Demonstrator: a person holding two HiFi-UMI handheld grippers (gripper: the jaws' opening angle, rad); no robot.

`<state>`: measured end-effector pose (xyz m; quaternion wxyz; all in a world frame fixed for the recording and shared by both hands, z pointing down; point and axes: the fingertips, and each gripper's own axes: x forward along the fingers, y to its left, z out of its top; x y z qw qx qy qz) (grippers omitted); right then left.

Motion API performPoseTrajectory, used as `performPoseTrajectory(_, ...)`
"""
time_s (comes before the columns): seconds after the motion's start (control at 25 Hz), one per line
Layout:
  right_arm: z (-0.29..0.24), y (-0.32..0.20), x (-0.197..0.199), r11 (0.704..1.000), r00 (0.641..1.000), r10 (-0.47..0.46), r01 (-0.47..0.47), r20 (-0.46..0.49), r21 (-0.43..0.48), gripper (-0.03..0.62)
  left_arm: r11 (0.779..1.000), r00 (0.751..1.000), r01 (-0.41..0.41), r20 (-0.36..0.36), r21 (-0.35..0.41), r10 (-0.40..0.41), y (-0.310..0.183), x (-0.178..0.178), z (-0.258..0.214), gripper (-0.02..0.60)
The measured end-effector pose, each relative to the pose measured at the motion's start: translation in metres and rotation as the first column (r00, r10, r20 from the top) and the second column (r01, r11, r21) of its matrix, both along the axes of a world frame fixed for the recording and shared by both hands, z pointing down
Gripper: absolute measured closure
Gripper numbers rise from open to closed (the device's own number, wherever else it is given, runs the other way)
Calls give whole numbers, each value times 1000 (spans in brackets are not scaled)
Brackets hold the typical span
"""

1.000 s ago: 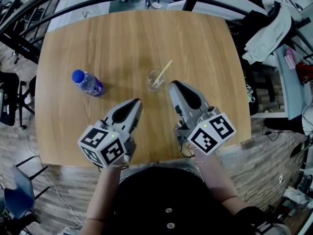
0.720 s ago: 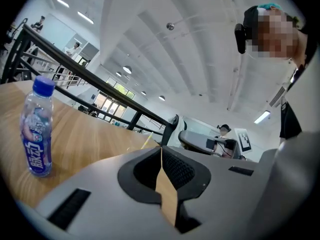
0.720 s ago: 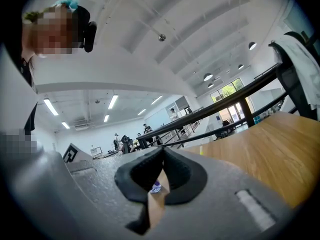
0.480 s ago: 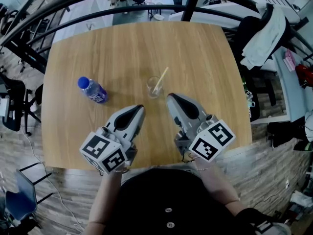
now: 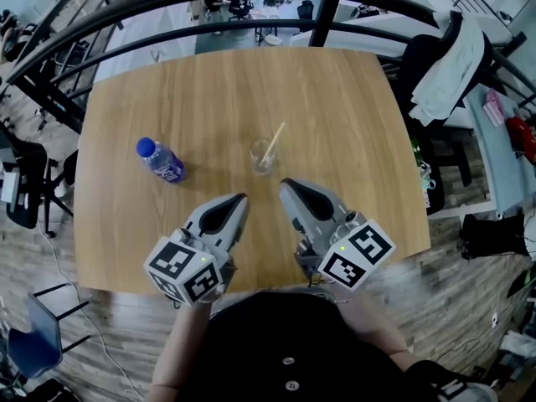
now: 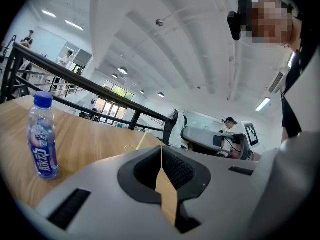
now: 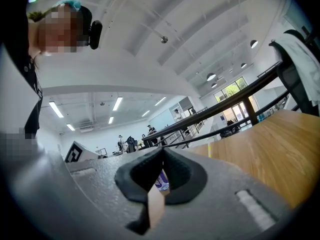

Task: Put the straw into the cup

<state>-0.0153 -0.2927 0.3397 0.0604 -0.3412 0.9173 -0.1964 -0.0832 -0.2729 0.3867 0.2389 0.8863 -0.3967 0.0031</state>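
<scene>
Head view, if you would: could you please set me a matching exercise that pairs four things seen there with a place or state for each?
Things:
1. straw
2. bottle
3. cup
4. left gripper

Places or states:
A. jaws together, nothing between them
B. clear, upright, holding the straw
C. leaning inside the cup, top end past its rim
D. blue-capped, standing to the cup's left

Pairs: 1-C, 2-D, 3-B, 4-A.
</scene>
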Motion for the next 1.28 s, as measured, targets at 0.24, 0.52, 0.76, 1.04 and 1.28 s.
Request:
performPoseTrajectory(0.24,1,6,-6,1000,999,-29,29,-20,10,595,999,999,48,15,-11,-48,4,-1,4,558)
performPoseTrajectory(0.52,8,11,-8,999,998,-52,52,-39,-6,595,1000,999,24,22,-10,-23,7,4,4,558)
performPoseTrajectory(0.76,9,9,-5,999,997,-43,43,-63,4,595,1000,1000,19,20,-4,-19,8,2,3,558)
performPoseTrajectory(1.04,10,8,-5,999,997,-35,36,-74,3,595,1000,1000,14,13,-5,-14,8,0,4,558)
performPoseTrajectory(1.28,11,10,-8,999,995,-46,47,-86,5,595,1000,1000,-6,12,-4,6,9,4,5,558)
